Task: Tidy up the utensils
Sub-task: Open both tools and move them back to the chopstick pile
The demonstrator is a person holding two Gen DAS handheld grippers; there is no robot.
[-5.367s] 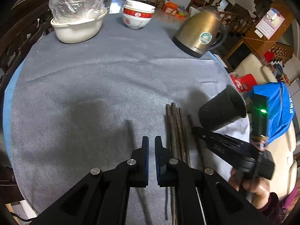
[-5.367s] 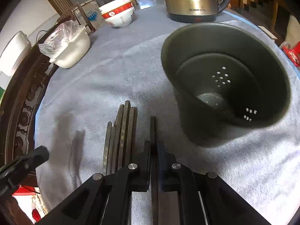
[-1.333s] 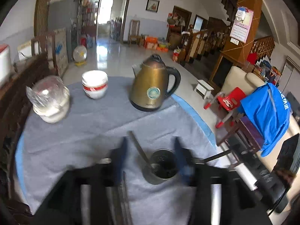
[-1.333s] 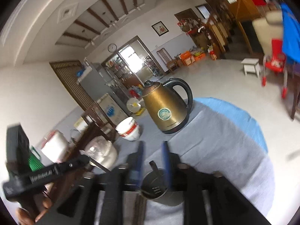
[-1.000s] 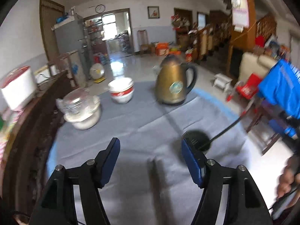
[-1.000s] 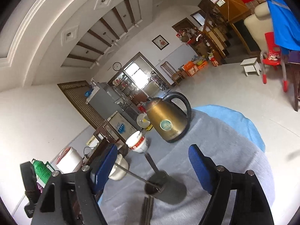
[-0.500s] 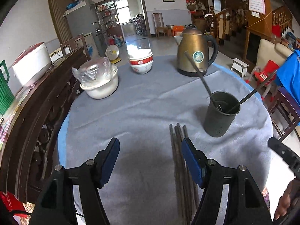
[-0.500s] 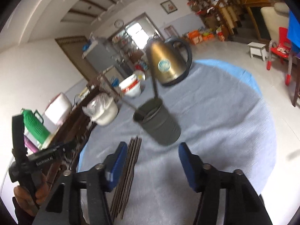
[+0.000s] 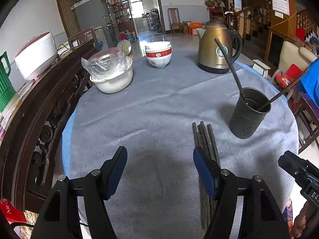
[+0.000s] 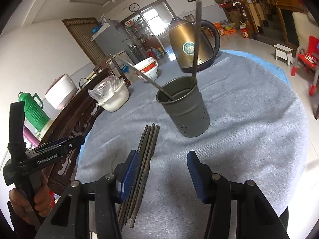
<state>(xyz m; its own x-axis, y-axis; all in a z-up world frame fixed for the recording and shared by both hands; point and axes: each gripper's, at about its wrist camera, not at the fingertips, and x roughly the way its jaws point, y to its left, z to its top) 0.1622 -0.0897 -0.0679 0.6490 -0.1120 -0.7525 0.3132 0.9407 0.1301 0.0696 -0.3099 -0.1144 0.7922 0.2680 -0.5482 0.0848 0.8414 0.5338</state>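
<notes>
With both the left tongs [image 9: 159, 171] and right tongs [image 10: 162, 171] apart and empty, lower one squarely over a single chopstick [image 10: 147, 149] near the surface's [image 10: 249, 119] front edge before lifting toward the holder [image 10: 184, 107].

Bright daylight from the far doorway [image 9: 139, 6]; sharp frames, fisheye-bent edges.

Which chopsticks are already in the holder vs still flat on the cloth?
Two chopsticks stand leaning apart in the dark perforated holder. The bundle of chopsticks lies flat on the grey cloth, beside the holder.
</notes>
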